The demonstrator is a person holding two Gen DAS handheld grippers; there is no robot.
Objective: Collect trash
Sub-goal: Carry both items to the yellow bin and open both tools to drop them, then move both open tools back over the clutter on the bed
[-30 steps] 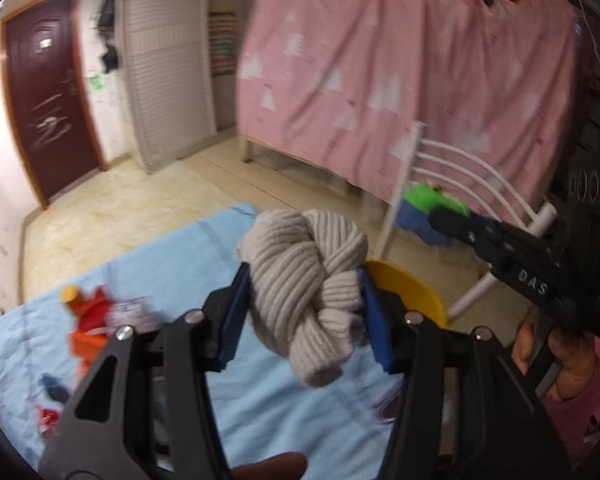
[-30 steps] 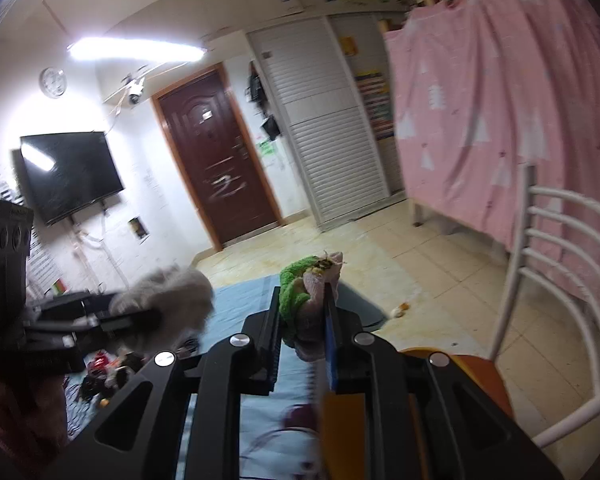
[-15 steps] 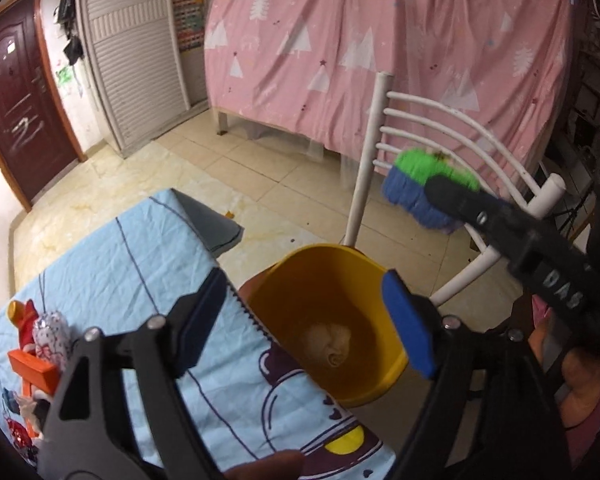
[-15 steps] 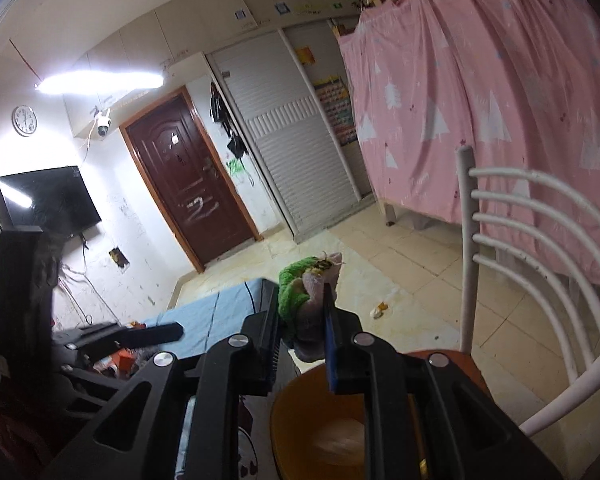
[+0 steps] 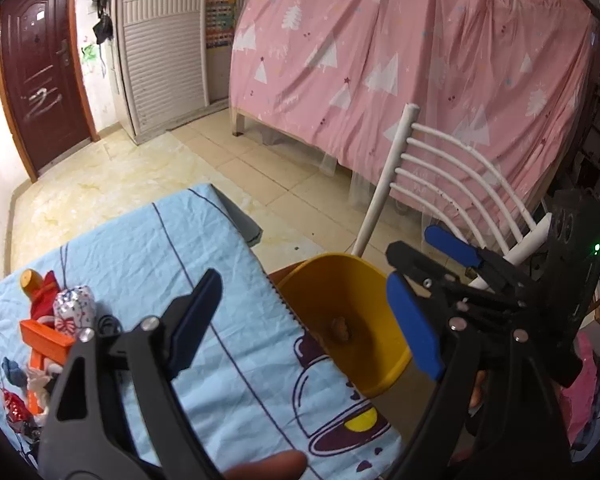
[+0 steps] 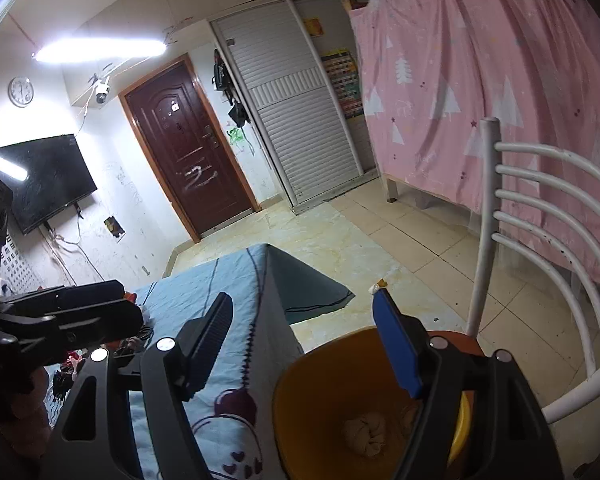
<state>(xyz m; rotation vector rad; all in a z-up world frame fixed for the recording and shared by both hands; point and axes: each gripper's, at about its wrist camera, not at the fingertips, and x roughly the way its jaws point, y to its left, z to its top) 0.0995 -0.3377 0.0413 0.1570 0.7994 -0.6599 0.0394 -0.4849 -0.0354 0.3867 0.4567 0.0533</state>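
Blue-sheeted desk (image 5: 204, 280); yellow bin (image 5: 340, 280) on chair (image 6: 540, 240) at desk's right edge, knotted cloth (image 6: 364, 432) inside. Left gripper (image 5: 300, 320), right gripper (image 6: 304, 340): jaws wide apart, holding nothing.

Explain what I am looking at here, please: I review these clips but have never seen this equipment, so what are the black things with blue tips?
There is no robot. A person holds a hand tool with two jaws in each hand, and each tool carries a wide-angle camera looking forward along its jaws.

One picture comes from the left gripper, the other from the right gripper. Each also glimpses the other tool at its edge.

Both stand open and hold nothing. Below them sits a yellow bucket on a white chair, beside a table with a light blue cloth. A knotted beige cloth lies at the bucket's bottom. A pile of small colourful items lies on the blue cloth.
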